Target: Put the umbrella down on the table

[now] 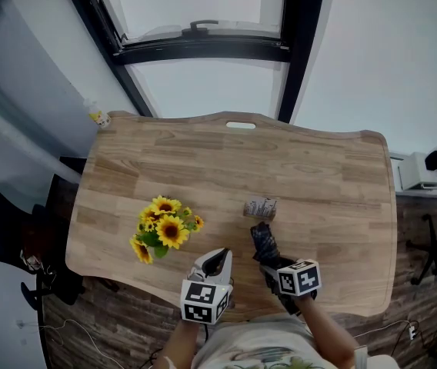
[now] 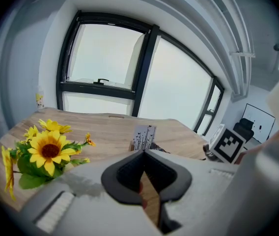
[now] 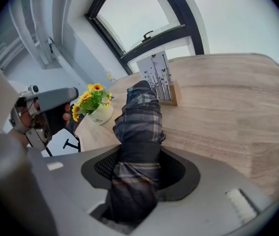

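Observation:
A folded dark plaid umbrella [image 1: 265, 243] [image 3: 139, 117] sticks out of my right gripper [image 1: 269, 263] [image 3: 139, 167], which is shut on it near the handle end. The umbrella slants down over the wooden table [image 1: 318, 175], its far end close to a small card stand [image 1: 261, 207] [image 3: 159, 77]. Whether it touches the wood I cannot tell. My left gripper [image 1: 218, 261] [image 2: 143, 154] hovers just left of the umbrella at the table's near edge. Its jaws are shut, with nothing between them.
A white pot of sunflowers [image 1: 165, 227] [image 2: 46, 151] [image 3: 94, 98] stands on the table's near left. A small bottle [image 1: 99, 118] sits at the far left corner. Dark chairs [image 1: 3, 229] are off the left side, and windows lie beyond the far edge.

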`<state>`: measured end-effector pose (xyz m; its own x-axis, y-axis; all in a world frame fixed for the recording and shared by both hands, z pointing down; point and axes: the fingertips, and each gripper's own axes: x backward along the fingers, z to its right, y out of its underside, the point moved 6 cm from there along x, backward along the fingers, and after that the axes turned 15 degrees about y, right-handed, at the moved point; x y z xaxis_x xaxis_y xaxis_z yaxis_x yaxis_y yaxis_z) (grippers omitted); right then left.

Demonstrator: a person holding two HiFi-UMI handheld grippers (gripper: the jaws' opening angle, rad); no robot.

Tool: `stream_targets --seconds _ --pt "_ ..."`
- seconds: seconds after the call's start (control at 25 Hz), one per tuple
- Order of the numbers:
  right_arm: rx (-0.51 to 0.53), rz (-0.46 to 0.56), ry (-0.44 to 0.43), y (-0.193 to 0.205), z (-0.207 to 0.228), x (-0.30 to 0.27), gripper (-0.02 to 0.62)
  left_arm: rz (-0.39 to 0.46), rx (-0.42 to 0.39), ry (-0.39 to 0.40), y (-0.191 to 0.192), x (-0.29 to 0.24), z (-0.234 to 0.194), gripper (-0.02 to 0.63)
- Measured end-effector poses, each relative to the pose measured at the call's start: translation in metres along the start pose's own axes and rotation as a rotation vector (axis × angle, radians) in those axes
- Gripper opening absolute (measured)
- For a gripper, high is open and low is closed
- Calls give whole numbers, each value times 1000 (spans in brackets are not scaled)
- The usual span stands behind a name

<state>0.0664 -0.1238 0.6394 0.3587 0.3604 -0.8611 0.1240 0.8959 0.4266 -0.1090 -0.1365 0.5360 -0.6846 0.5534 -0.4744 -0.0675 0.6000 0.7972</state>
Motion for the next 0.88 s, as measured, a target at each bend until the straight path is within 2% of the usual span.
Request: stream_targets --seconds 0.88 --pt "120 -67 61 17 4 -29 209 -18 0 6 3 -4 -1 5"
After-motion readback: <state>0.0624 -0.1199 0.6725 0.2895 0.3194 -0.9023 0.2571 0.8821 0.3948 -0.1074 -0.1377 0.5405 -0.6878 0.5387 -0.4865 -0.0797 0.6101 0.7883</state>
